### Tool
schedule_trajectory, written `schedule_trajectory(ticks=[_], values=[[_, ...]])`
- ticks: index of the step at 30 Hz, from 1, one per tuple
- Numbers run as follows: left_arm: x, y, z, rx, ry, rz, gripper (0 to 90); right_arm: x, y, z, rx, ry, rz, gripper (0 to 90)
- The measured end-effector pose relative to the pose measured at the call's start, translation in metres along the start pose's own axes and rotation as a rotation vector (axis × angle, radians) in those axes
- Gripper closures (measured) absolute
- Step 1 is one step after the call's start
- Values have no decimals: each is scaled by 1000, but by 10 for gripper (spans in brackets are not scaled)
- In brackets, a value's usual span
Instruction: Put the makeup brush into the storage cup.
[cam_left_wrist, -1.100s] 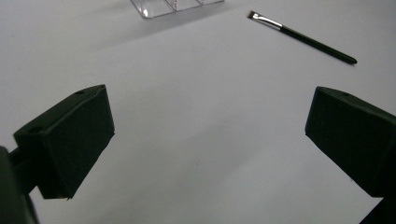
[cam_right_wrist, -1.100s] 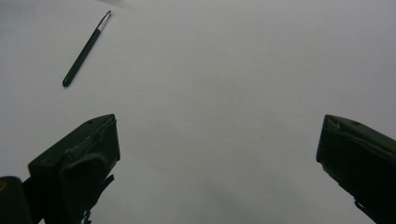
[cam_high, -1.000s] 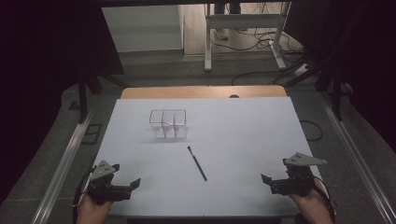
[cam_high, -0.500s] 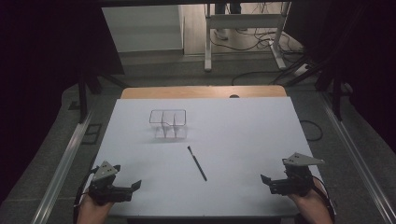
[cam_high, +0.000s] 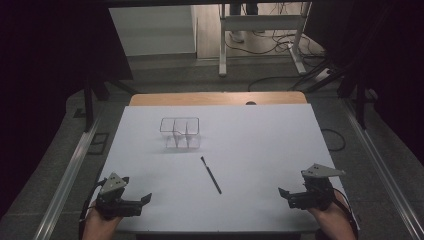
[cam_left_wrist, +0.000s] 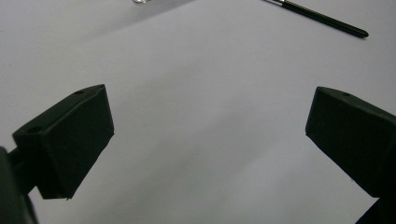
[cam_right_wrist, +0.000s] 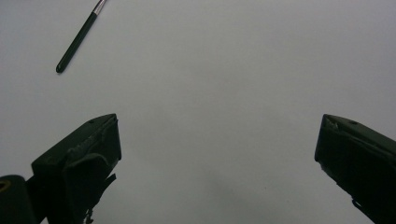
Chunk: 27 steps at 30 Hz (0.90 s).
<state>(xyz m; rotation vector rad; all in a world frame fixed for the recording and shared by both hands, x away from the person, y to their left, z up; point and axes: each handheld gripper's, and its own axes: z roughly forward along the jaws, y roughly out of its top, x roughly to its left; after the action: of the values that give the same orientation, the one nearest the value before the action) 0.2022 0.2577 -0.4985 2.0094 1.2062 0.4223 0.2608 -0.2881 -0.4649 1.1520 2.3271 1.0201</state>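
I have the left gripper (cam_high: 145, 199) at the worktop's (cam_high: 260, 145) near-left corner and the right gripper (cam_high: 282, 192) at its near-right corner, both with jaws spread wide and empty. A dark pen (cam_high: 211, 174) lies between them, nearer the middle. Beyond it, toward the far edge, stands a clear divided holder (cam_high: 180, 132). Bare surface separates my jaws from the pen.

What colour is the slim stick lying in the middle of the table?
The stick has a dark green shaft with a silver band near its far end; the right gripper view shows it best.
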Motion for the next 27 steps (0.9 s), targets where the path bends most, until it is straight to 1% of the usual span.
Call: schedule_trajectory(ticks=[11, 13, 16, 21, 27], values=[[-3, 2, 1, 5, 7, 15, 17, 1, 0, 1, 16, 1, -4, 8], [-4, 3, 0, -7, -4, 20, 17, 1, 0, 2, 19, 0, -4, 8], [-6, 6, 0, -15, -1, 31, 16, 1, 1, 2, 28, 2, -8, 8], [-9, 9, 4, 8, 3, 38, 14, 2, 1, 3, 33, 3, -12, 9], [-10, 14, 5, 20, 6, 37, 14, 2, 1, 4, 47, 6, -14, 9]])
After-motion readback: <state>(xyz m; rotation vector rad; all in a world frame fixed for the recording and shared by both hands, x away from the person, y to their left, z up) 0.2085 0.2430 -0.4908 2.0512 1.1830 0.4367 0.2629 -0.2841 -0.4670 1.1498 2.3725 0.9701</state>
